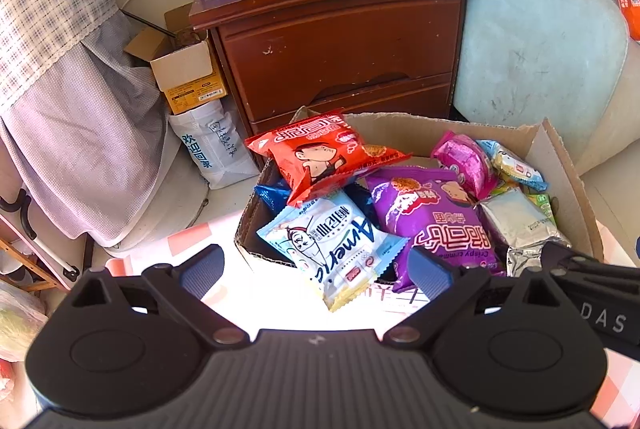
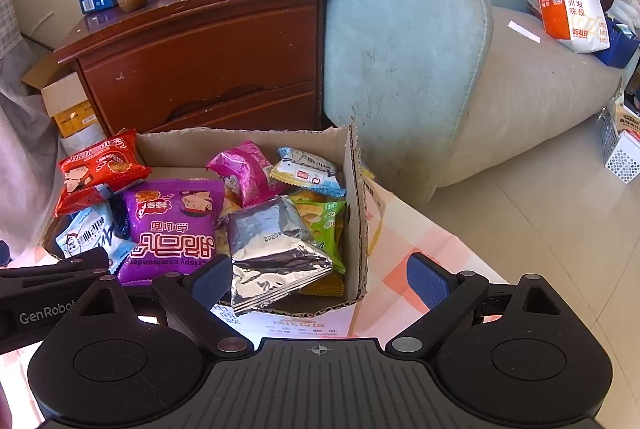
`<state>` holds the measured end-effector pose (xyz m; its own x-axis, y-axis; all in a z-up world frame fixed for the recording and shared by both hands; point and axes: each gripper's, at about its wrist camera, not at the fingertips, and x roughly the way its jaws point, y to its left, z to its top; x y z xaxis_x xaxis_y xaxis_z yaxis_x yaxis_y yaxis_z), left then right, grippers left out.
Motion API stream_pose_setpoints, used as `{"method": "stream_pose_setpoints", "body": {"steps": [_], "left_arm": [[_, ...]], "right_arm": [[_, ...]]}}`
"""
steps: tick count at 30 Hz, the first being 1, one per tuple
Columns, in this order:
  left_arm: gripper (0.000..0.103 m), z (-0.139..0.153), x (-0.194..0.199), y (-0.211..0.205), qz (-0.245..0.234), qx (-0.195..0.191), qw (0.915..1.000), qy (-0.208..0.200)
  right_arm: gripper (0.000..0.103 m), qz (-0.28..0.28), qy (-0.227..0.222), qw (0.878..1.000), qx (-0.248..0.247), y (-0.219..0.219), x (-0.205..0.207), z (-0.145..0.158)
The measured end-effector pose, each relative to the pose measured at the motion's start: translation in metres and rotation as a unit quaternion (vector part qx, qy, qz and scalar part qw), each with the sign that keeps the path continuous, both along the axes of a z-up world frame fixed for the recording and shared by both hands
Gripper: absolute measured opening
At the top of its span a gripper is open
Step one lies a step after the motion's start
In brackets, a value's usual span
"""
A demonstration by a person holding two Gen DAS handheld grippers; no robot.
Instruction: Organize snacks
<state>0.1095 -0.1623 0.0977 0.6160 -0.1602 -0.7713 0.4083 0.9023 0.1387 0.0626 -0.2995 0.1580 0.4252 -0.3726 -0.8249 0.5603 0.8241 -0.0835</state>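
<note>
Nearest in both wrist views are the two sets of tongs, side by side at the near edge of the table (image 2: 420, 225), which wears a pink-and-white checked cloth. The left tongs (image 1: 316, 273) stand wide open with nothing between the pads; the near end of a pale blue packet (image 1: 332, 249) lies in the gap below them but is not gripped. The right tongs (image 2: 320, 281) are likewise spread wide and empty, hovering over the near right corner of a cardboard box (image 2: 356, 189), with a silver foil packet (image 2: 272, 249) just beyond the left pad.

The snacks sit heaped in that open box on the table. Near and left is the pale blue packet, hanging over the box's near wall. Beside it to the right lies a large purple packet (image 1: 436, 217), then the silver foil one with a green packet (image 2: 324, 221) tucked beside it. Farther back are a red packet (image 1: 320, 153) propped on the far left rim, a pink packet (image 2: 244, 173) in the middle, and a small blue-and-yellow one (image 2: 304, 169) at the far right.

I judge the sorting is at a choosing stage: neither hand holds anything and the pile looks jumbled. The next move probably calls for lowering one pair of tongs onto a top-lying packet, pinching an edge or the body gently so the crinkly wrap does not slip.

Beyond the box stand a brown bedside cabinet (image 1: 336, 41) and a pale sofa (image 2: 408, 49).
</note>
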Motion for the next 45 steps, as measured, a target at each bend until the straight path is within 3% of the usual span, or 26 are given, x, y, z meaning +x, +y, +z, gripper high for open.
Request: {"method": "stream_pose_setpoints", "body": {"steps": [45], "left_arm": [[0.097,-0.005,-0.008,0.012,0.009,0.032,0.9994,-0.003]], "right_arm": [[0.095,0.039,0.014,0.999,-0.003,0.017,-0.002,-0.005]]}}
